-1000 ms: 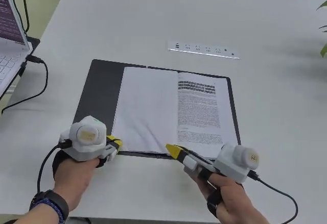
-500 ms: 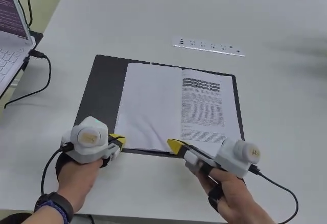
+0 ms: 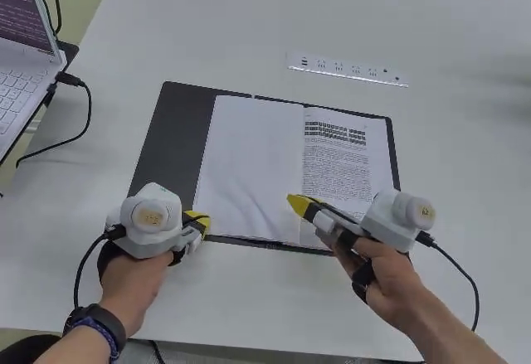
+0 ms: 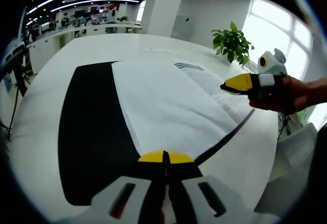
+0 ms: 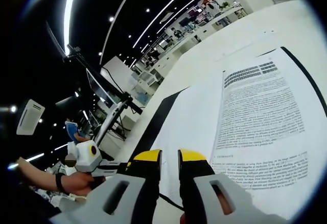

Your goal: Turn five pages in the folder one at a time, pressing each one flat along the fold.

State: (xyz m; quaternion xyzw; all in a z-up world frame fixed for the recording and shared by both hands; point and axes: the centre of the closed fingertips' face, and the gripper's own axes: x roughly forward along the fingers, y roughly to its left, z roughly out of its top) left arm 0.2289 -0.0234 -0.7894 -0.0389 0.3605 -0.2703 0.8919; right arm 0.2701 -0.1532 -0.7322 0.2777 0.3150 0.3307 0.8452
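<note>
- The right gripper [image 3: 299, 205] has come forward off the near edge of the folder [image 3: 170, 144]. Its yellow tip now hangs over the lower end of the fold [image 3: 302, 169], between the blank page [image 3: 249, 165] and the printed page [image 3: 348, 165].
- Its jaws are almost together with a thin gap between them, and they hold nothing.
- The left gripper [image 3: 199, 219] stays at the folder's near left corner with its jaws pressed together. It is just off the dark cover.
- To me this looks like the start of a press along the fold, not a page lift. No sheet is raised.
- The folder lies open and flat in the middle of the counter [image 3: 249, 24], well in from every edge.
- There is bare counter on all sides. A power strip [image 3: 348, 71] sits beyond the far edge of the folder, apart from it.
- A laptop [image 3: 21, 41] and its cable [image 3: 70, 144] lie off to the left, well away from the pages.
</note>
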